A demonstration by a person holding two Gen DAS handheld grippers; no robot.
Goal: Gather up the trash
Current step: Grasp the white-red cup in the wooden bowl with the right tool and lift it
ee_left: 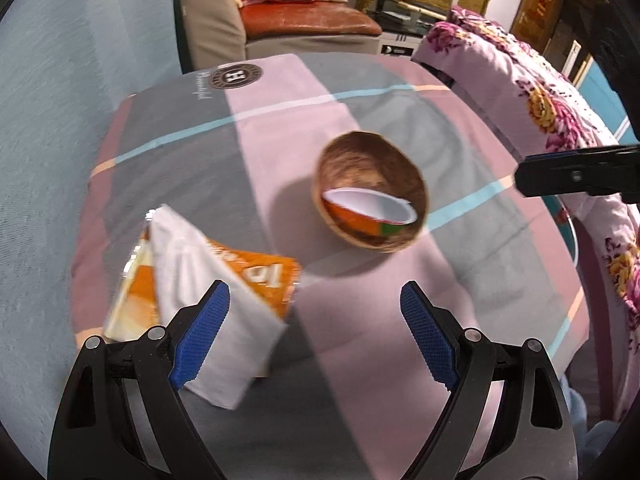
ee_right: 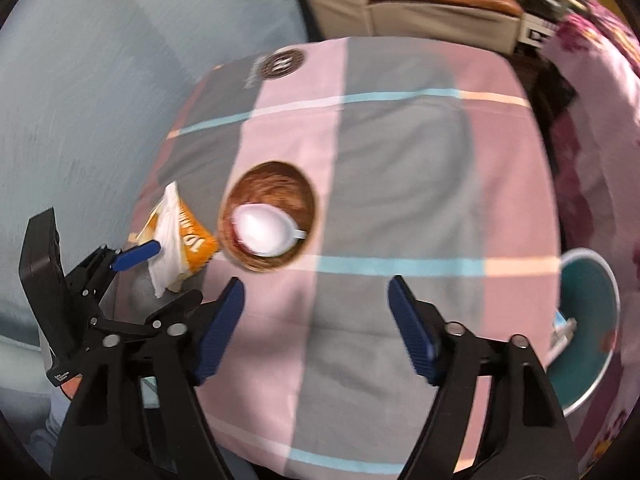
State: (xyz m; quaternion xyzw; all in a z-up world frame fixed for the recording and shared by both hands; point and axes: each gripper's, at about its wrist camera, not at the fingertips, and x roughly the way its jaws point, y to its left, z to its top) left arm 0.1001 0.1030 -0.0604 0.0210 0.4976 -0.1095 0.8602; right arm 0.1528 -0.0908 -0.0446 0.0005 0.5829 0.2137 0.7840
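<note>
A brown wooden bowl [ee_left: 372, 190] sits mid-table with an orange-and-white empty cup [ee_left: 370, 216] lying in it; both also show in the right wrist view, the bowl [ee_right: 272, 184] and the cup [ee_right: 262, 230]. An orange snack wrapper [ee_left: 256, 276] with a white tissue [ee_left: 208, 296] over it lies on the table's left side; in the right wrist view the wrapper [ee_right: 196, 236] and tissue [ee_right: 166, 240] lie left of the bowl. My left gripper [ee_left: 316, 340] is open and empty, its left finger over the tissue. My right gripper [ee_right: 316, 328] is open and empty above the table, nearer than the bowl.
The table has a pink-grey plaid cloth [ee_left: 360, 320]. A teal bin [ee_right: 588, 328] stands at its right edge beside a floral blanket [ee_left: 540, 96]. A sofa [ee_left: 304, 24] is behind. The right gripper shows at the right edge of the left wrist view [ee_left: 576, 176].
</note>
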